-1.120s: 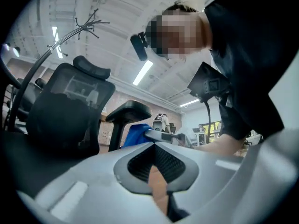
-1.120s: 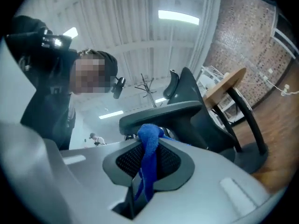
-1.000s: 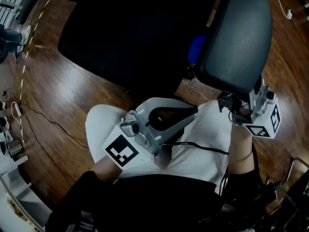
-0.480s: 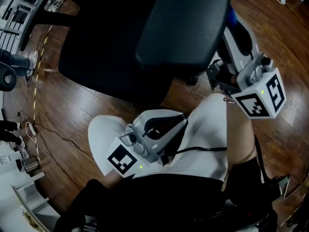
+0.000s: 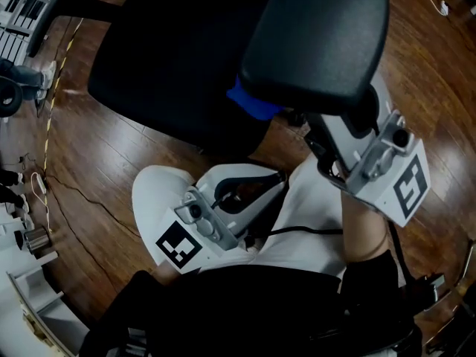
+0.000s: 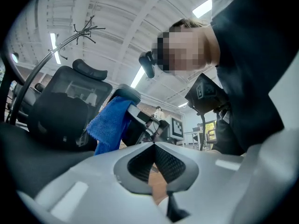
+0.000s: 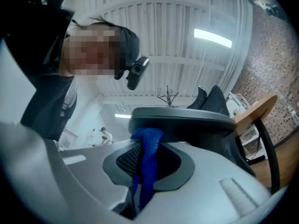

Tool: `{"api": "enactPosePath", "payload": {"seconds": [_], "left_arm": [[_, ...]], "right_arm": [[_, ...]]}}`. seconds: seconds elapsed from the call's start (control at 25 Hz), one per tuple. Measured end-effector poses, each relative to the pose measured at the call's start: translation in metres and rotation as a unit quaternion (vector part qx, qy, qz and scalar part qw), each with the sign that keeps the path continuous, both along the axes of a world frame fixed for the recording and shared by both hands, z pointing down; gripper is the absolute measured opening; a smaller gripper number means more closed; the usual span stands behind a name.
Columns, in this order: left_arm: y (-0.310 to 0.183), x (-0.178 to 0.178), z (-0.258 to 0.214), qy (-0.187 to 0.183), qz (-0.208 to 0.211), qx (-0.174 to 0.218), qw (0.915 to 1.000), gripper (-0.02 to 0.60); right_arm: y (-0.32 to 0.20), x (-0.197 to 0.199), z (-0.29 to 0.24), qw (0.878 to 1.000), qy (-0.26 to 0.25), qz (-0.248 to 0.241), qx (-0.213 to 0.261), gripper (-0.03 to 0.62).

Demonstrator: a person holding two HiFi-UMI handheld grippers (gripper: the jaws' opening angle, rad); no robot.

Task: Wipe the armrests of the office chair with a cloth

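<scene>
Shifted since half a second ago, the blue cloth (image 5: 251, 103) now pokes out beyond the tips of the right claw (image 5: 316, 129), under the near edge of the armrest (image 5: 312, 43); before, it showed at the pad's far side, so the wipe seems to be running along the pad's rim, while the left claw (image 5: 277, 177) lies on the lap; in the left gripper view that claw is closed on nothing, cloth ahead and to its left; in the right gripper view the right claw is clamped on the cloth, armrest just above it
</scene>
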State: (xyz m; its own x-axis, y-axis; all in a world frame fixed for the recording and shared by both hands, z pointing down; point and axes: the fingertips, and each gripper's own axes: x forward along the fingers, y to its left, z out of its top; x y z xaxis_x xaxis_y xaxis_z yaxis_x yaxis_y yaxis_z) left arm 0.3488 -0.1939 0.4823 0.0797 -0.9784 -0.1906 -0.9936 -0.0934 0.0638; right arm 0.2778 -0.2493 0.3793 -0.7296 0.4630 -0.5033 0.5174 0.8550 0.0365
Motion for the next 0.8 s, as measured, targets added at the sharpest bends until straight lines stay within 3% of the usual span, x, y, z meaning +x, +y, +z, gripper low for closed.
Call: {"api": "enactPosePath", "payload": {"seconds": [0.16,0.32,0.48,0.6,0.68,0.8], "left_arm": [[0.006,-0.002,0.0,0.01,0.0,0.011,0.9999,0.005],[0.013,0.0,0.008,0.018,0.001,0.018,0.9997,0.005],[0.017,0.011,0.01,0.023,0.016,0.02,0.9994,0.005],[0.018,0.015,0.017,0.024,0.026,0.012,0.9993,0.005],[0.018,0.015,0.02,0.026,0.026,0.007,0.9993,0.005],[0.015,0.015,0.023,0.034,0.024,0.0,0.9992,0.005]], "right_arm": [[0.016,0.01,-0.006,1.0,-0.003,-0.017,0.005,0.048],[-0.01,-0.019,-0.001,0.999,0.016,0.04,0.003,0.048],[-0.048,-0.05,0.01,0.991,0.058,0.112,-0.04,0.048],[-0.05,-0.059,0.016,0.986,0.072,0.136,-0.066,0.048],[-0.048,-0.061,0.016,0.983,0.078,0.127,-0.104,0.048],[-0.036,-0.049,0.015,0.982,0.064,0.054,-0.166,0.048]]}}
